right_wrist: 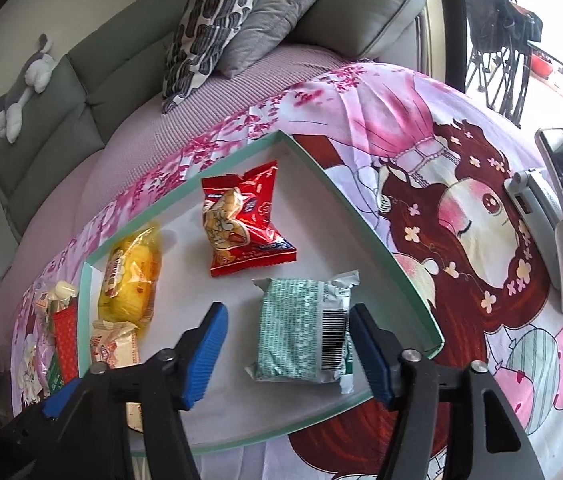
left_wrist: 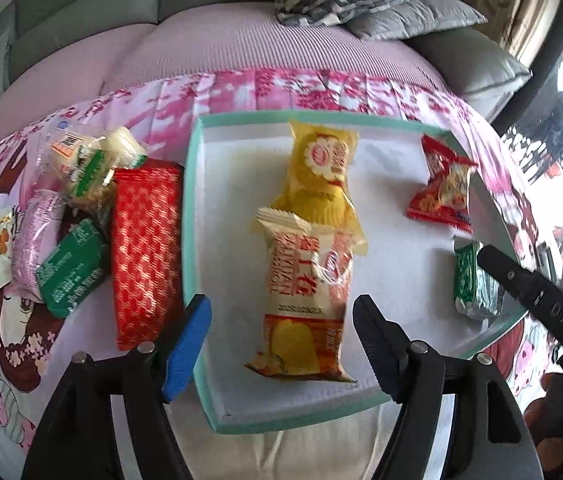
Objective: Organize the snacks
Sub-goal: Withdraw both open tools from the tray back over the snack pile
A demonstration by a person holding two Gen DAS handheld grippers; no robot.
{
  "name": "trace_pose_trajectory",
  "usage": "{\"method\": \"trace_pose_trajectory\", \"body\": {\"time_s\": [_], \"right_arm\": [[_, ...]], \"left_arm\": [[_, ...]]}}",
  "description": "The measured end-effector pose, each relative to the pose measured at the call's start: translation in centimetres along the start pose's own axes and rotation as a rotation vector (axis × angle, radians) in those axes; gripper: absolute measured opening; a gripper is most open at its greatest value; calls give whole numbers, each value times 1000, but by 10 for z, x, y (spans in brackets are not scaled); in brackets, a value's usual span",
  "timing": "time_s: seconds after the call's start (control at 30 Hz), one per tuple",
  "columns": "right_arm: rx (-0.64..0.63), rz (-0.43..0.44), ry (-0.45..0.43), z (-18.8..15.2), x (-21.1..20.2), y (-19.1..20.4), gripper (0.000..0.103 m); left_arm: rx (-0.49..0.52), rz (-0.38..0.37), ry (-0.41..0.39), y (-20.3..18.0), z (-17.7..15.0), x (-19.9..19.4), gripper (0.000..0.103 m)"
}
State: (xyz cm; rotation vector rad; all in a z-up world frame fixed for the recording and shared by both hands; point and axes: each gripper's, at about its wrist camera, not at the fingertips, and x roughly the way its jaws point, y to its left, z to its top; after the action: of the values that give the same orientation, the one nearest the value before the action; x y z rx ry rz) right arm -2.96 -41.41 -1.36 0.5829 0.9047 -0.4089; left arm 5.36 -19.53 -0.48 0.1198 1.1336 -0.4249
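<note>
The left tool (left_wrist: 281, 344) is hanging with jaws apart over a cream snack packet (left_wrist: 305, 296) lying in the tray (left_wrist: 191, 216) on the bed. The right tool (right_wrist: 287, 352) is standing apart around a green packet (right_wrist: 301, 332) near the tray's right edge, pads not touching it.

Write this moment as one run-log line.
left gripper: open over cream packet | right gripper: open over green packet | tray: four snacks
</note>
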Motion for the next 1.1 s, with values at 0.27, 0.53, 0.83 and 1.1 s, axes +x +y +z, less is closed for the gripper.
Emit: {"method": "trace_pose_trajectory", "body": {"time_s": [0.27, 0.53, 0.83, 1.1], "right_arm": [[-1, 12, -17, 0, 1, 3, 98], [0, 40, -48, 1, -3, 6, 103], [-37, 54, -48, 0, -3, 14, 103], [-90, 81, -69, -3, -8, 35, 103]], "left_arm": [[-89, 62, -93, 34, 9, -10, 95], [-165, 134, -158, 62, 12, -18, 100], [-234, 238, -185, 94, 10, -33, 100], [-310, 415, -169, 129, 0, -56, 100]]}}
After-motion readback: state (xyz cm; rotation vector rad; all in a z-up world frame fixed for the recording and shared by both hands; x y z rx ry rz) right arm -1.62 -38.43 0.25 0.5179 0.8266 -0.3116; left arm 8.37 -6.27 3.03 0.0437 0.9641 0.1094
